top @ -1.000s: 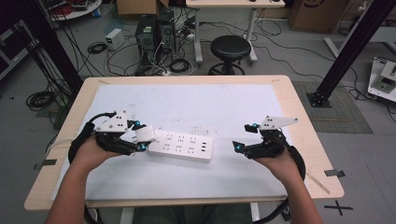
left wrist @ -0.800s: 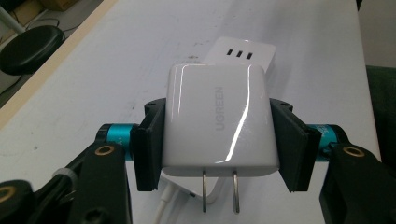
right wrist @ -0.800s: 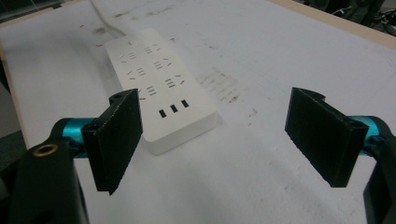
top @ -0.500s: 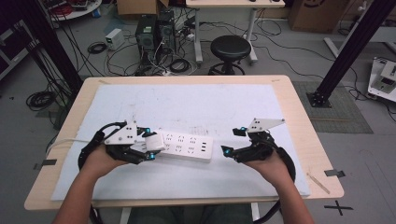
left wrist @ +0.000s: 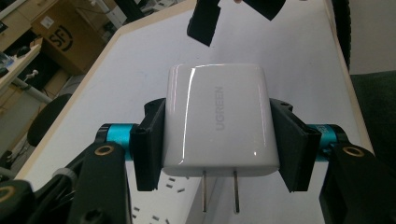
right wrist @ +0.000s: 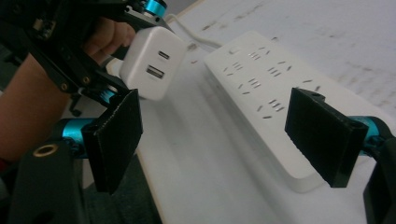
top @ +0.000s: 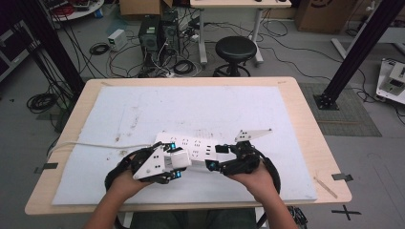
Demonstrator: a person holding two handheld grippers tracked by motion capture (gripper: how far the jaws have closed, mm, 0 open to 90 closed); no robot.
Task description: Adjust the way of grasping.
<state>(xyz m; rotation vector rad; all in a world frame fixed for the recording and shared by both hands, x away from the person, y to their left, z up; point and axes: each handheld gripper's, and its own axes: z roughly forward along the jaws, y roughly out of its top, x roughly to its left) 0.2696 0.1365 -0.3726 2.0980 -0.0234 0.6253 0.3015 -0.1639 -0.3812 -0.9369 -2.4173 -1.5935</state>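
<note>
Now we hold the white charger (left wrist: 219,123) clamped between the left gripper's (top: 177,162) jaws, its two prongs pointing down over the white power strip (top: 193,145), which lies on the pale mat (top: 143,109) at about the table's six o'clock. Over the last second both our hands have drawn inward: the left gripper has carried the charger from the strip's nine o'clock end to hang above its near edge, and the right gripper (top: 214,157) has slid in from well off at three o'clock to sit against the strip's other end. In the right gripper view its jaws stand wide apart, with the strip's end lying between them and not yet pinched. We judge this closing-in to mean that plugging the charger in is the aim, with the right side about to steady the strip. The strip's cord (top: 95,145) trails off toward nine o'clock. The prongs are near the sockets but not seated.
</note>
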